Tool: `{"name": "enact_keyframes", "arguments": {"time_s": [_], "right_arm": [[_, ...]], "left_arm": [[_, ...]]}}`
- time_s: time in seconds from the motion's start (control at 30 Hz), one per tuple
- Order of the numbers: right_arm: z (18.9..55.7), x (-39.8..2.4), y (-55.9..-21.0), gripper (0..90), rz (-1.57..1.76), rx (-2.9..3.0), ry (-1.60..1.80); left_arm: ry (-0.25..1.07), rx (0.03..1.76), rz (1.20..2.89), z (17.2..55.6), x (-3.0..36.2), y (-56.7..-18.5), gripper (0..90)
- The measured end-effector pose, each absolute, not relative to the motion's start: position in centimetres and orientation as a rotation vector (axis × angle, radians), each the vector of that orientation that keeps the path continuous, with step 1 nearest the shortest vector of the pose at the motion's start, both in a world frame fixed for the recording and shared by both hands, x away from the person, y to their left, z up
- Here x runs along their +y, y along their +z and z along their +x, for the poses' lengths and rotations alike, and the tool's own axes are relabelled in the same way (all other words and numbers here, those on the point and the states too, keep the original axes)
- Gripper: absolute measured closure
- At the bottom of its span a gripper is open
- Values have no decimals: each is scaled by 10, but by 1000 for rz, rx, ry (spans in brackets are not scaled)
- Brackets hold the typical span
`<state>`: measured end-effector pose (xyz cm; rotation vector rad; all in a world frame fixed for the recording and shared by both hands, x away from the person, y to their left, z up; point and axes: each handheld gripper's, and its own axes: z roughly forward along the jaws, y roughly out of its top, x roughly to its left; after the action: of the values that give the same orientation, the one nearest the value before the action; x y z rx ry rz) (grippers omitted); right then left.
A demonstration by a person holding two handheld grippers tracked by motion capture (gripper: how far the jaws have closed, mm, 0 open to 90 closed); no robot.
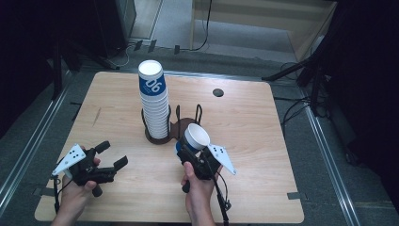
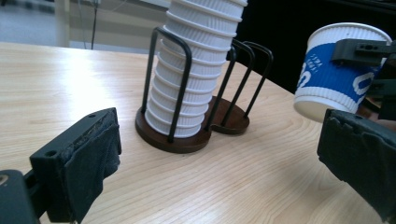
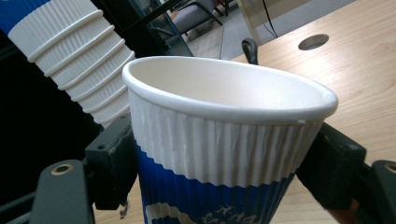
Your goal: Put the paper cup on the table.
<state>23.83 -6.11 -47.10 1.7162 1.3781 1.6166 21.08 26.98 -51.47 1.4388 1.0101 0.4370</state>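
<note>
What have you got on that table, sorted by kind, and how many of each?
Stack of paper cups: 1
Single paper cup, held in the right gripper: 1
Cup holder rack: 1
Handheld grippers, counting the left gripper: 2
Total: 5

Looks like a lab or recording studio, not a home. Bare wooden table [image 1: 244, 117] with a cable hole [image 1: 218, 92] at 12 o'clock, standing on grey carpet. Black stands and loose cables [image 1: 301, 108] at 3 o'clock, tape marks on the floor, dark gear at 10 o'clock, perhaps tripod legs.
</note>
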Motion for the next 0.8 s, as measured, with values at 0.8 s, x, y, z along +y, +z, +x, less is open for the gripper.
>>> {"name": "enact_keyframes", "arguments": {"time_s": [0.8], "right_arm": [[261, -96, -469, 221, 1465, 1327, 1413]], "left_arm": [[569, 1141, 1405, 211, 305, -534, 3]]}}
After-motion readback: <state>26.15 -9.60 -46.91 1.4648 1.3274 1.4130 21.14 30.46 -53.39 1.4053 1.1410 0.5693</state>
